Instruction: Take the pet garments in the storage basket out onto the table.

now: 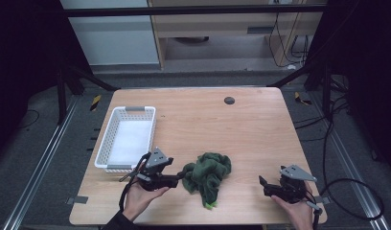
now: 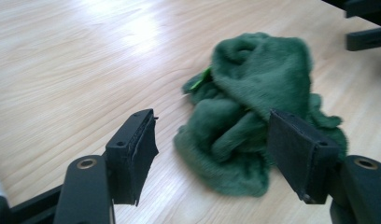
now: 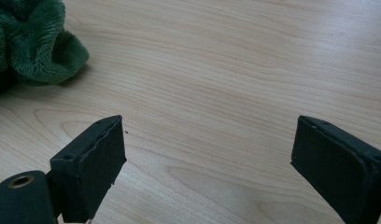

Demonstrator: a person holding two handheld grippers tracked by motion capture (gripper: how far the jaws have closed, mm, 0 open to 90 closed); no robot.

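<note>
A crumpled dark green fleecy cloth [image 1: 208, 175] lies on the wooden table [image 1: 232, 129] near its front edge. My left gripper [image 1: 181, 178] is held low at the cloth's left side and points at it. In the left gripper view the jaws of the left gripper [image 2: 212, 135] stand open around the cloth's [image 2: 254, 107] near edge; the right jaw overlaps it and the left jaw is apart from it. My right gripper [image 1: 263, 184] rests at the front right, a gap away from the cloth. The right gripper [image 3: 207, 149] is open over bare wood, with the cloth [image 3: 30, 42] at the upper left.
A white slatted plastic basket [image 1: 131, 109] stands at the table's left side, just behind the left hand. A small dark round mark [image 1: 229, 100] sits near the far edge. The other gripper [image 2: 366, 28] shows beyond the cloth in the left gripper view.
</note>
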